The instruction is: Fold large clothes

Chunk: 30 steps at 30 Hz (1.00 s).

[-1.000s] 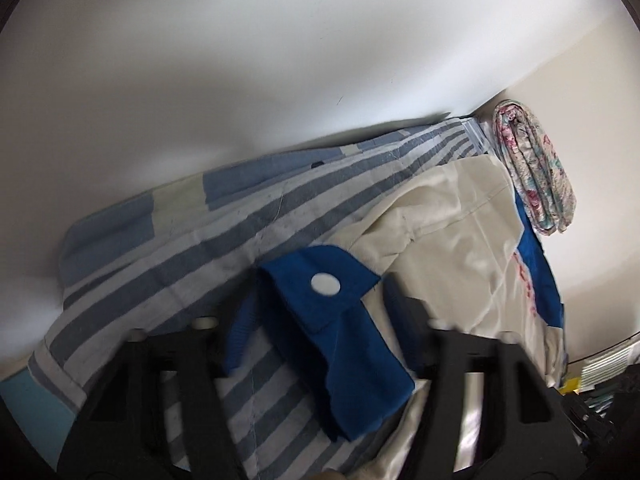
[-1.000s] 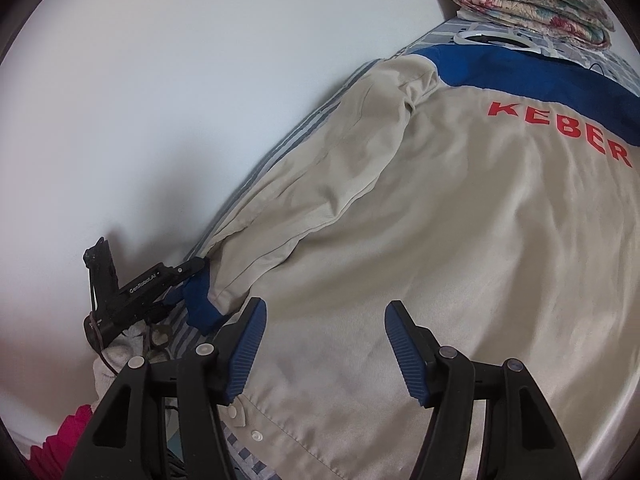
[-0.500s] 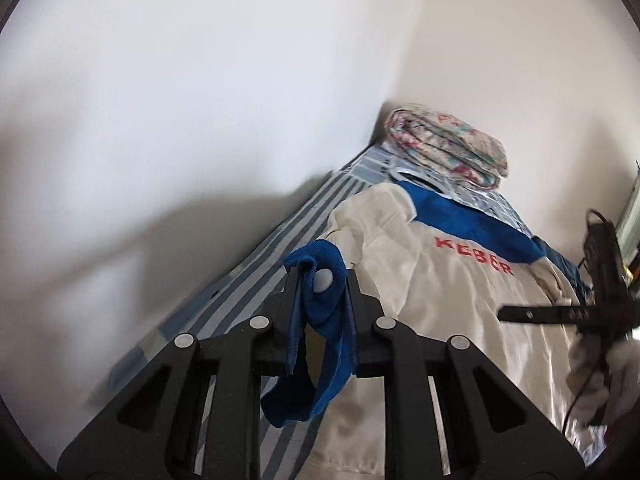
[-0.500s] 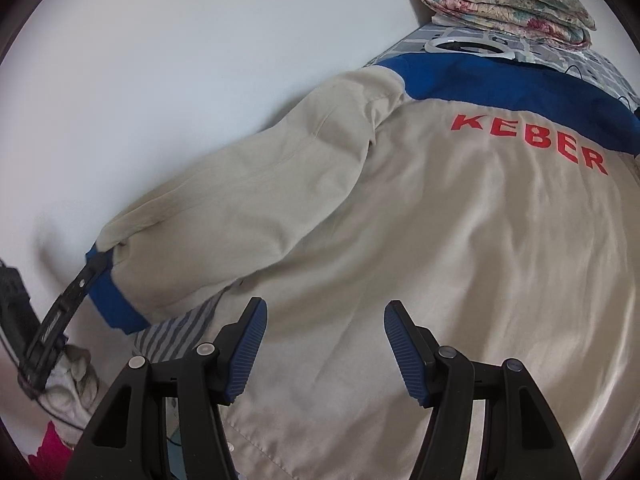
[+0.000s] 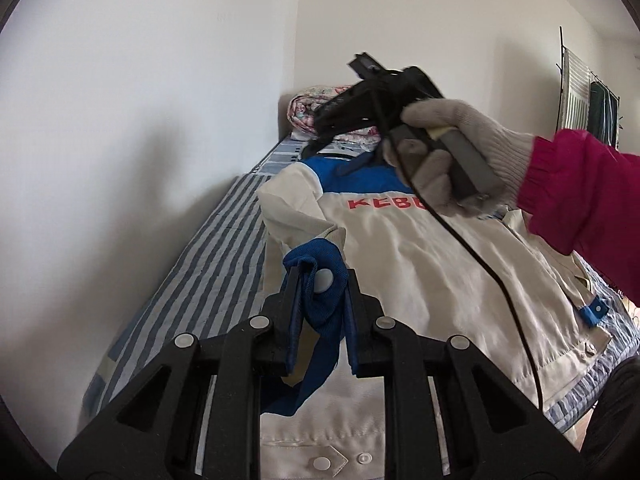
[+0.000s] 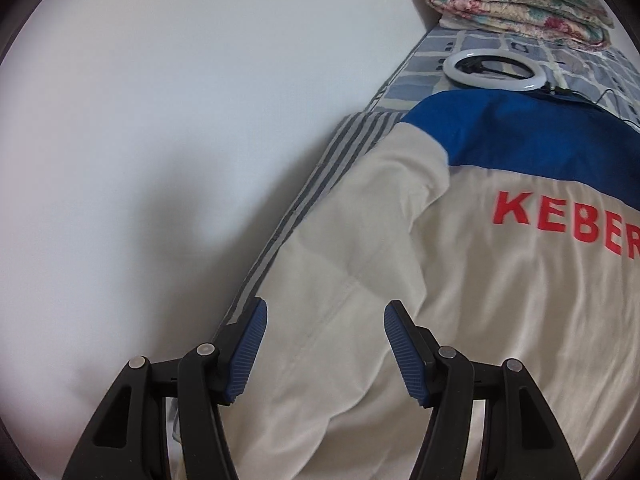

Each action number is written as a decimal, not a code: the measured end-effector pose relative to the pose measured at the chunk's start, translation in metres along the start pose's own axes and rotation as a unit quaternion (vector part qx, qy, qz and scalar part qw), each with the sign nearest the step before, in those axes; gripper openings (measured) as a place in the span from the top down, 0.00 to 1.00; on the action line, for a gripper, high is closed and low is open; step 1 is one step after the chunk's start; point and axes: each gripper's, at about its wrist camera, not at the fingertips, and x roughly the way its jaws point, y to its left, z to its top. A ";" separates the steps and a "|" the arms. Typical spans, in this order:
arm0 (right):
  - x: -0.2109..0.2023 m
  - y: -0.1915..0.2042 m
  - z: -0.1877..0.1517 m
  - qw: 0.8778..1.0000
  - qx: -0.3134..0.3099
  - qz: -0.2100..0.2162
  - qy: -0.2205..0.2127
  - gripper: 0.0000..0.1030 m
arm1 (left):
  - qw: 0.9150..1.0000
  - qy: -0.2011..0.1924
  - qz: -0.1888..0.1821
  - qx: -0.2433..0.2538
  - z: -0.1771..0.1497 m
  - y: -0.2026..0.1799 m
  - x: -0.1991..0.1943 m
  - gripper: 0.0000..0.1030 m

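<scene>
A cream jacket with a blue yoke and red "KEBER" lettering lies back-up on a striped bed. My left gripper is shut on the jacket's blue sleeve cuff, with its white snap showing, and holds it lifted over the jacket body. My right gripper is open and empty, low over the cream sleeve near the shoulder. The jacket fills the right wrist view. The right gripper also shows in the left wrist view, held by a gloved hand above the yoke.
A white wall runs along the bed's left side. A folded floral quilt lies at the head of the bed, with a white ring light and its cable before it. A drying rack stands far right.
My left gripper has shut on the blue cuff and carried it up and over the jacket body. My right gripper has moved up along the sleeve towards the shoulder, still open.
</scene>
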 end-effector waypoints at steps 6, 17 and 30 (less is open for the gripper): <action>0.061 0.043 0.023 0.996 -0.038 -0.053 0.053 0.37 | 0.999 -0.012 -0.004 0.031 0.002 -0.014 -0.005 0.84; 0.033 0.005 0.006 0.995 -0.002 -0.092 0.032 1.00 | 0.997 -0.002 -0.010 0.070 -0.007 -0.022 -0.010 0.84; -0.006 -0.150 -0.117 0.982 0.166 -0.076 0.036 0.94 | 0.987 0.073 -0.085 0.117 -0.036 -0.057 -0.028 0.67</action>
